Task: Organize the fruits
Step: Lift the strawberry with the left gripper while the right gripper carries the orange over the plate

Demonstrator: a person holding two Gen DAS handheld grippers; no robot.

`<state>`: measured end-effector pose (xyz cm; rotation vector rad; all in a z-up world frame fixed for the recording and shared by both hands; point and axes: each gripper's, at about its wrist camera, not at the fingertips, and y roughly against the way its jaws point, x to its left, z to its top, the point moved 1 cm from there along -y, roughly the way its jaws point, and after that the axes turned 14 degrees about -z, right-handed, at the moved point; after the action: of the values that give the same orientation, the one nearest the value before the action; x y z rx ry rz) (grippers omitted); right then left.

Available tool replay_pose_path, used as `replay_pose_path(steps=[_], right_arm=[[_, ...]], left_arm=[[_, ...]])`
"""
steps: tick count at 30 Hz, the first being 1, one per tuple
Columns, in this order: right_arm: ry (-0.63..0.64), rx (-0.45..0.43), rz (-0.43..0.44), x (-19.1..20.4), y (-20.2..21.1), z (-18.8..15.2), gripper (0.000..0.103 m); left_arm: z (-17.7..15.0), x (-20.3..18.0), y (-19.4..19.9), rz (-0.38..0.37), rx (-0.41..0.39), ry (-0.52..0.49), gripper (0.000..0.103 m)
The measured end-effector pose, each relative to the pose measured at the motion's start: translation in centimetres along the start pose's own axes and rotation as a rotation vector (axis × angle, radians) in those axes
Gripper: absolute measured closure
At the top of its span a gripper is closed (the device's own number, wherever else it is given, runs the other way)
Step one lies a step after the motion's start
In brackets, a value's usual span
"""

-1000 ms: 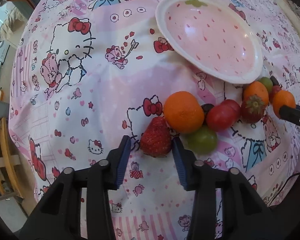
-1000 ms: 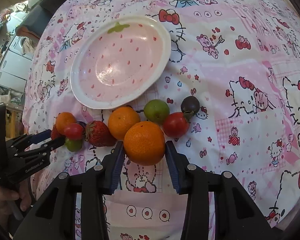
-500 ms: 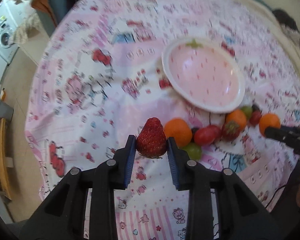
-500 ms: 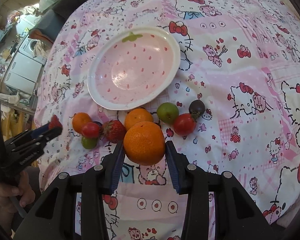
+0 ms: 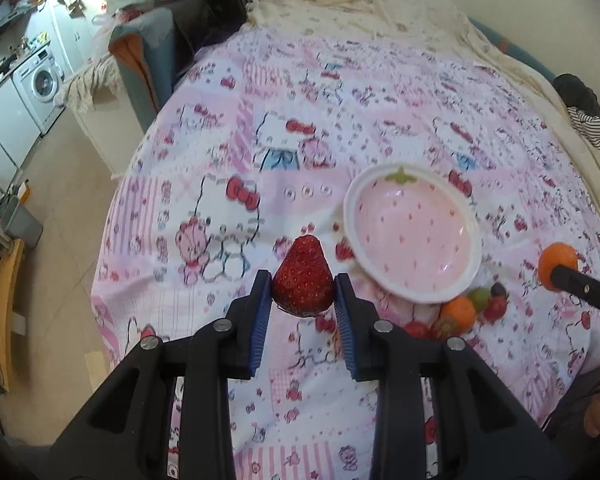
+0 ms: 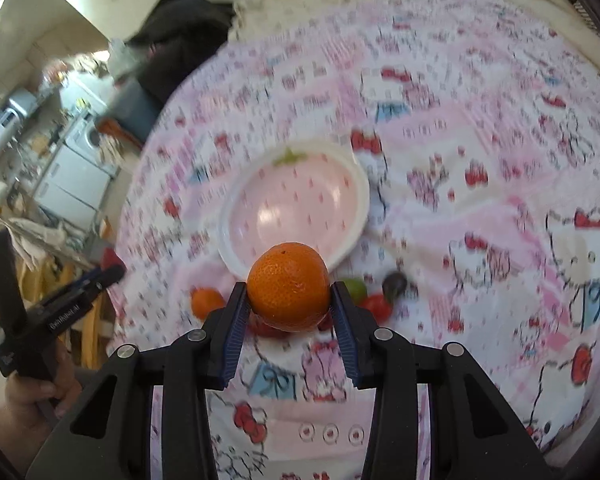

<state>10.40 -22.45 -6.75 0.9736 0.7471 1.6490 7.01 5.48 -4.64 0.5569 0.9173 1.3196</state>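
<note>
Pink printed cloth point(image 5: 380, 128) spread far below both jaws. Strawberry-patterned plate point(image 5: 414, 236) ahead and right of the left gripper point(image 5: 303, 296), bare. Loose fruit pile point(image 5: 460, 312) beyond its near rim. Orange point(image 6: 288, 286) clamped in the right gripper point(image 6: 290, 308), held aloft: firm, round, likely to roll once set down. Strawberry point(image 5: 303, 282) pinched at its broad shoulders by the left jaws, tip forward: soft, easily bruised, wants a light squeeze.

A washing machine point(image 5: 40, 80) stands left of the cartoon-print bedsheet point(image 5: 380, 112).
</note>
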Motion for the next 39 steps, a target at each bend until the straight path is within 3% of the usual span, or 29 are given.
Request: replay_pose_path(steps=[8, 13, 21, 30, 35, 39], right_arm=[[-0.007, -0.057, -0.020, -0.4, -0.4, 3.8, 0.060], [-0.012, -0.048, -0.028, -0.9, -2.1, 5.6, 0.060], [0.040, -0.001, -0.078, -0.3, -6.8, 7.9, 0.060], [0.059, 0.086, -0.071, -0.3, -12.5, 9.8, 0.060], [0.040, 0.165, -0.068, -1.0, -15.5, 9.8, 0.060], [0.035, 0.186, -0.077, -1.2, -16.6, 9.7, 0.060]], left_arm=[[3.7, -1.4, -1.5, -0.015, -0.005, -0.049, 0.076], [5.5, -2.6, -3.6, -0.021, 0.002, -0.088, 0.076], [7.0, -4.4, -8.4, -0.025, 0.039, -0.144, 0.075], [7.5, -5.6, -13.5, -0.021, 0.083, -0.205, 0.075], [7.4, -4.6, -16.2, -0.041, 0.123, -0.158, 0.075], [7.0, -4.8, -17.3, -0.066, 0.131, -0.175, 0.075]])
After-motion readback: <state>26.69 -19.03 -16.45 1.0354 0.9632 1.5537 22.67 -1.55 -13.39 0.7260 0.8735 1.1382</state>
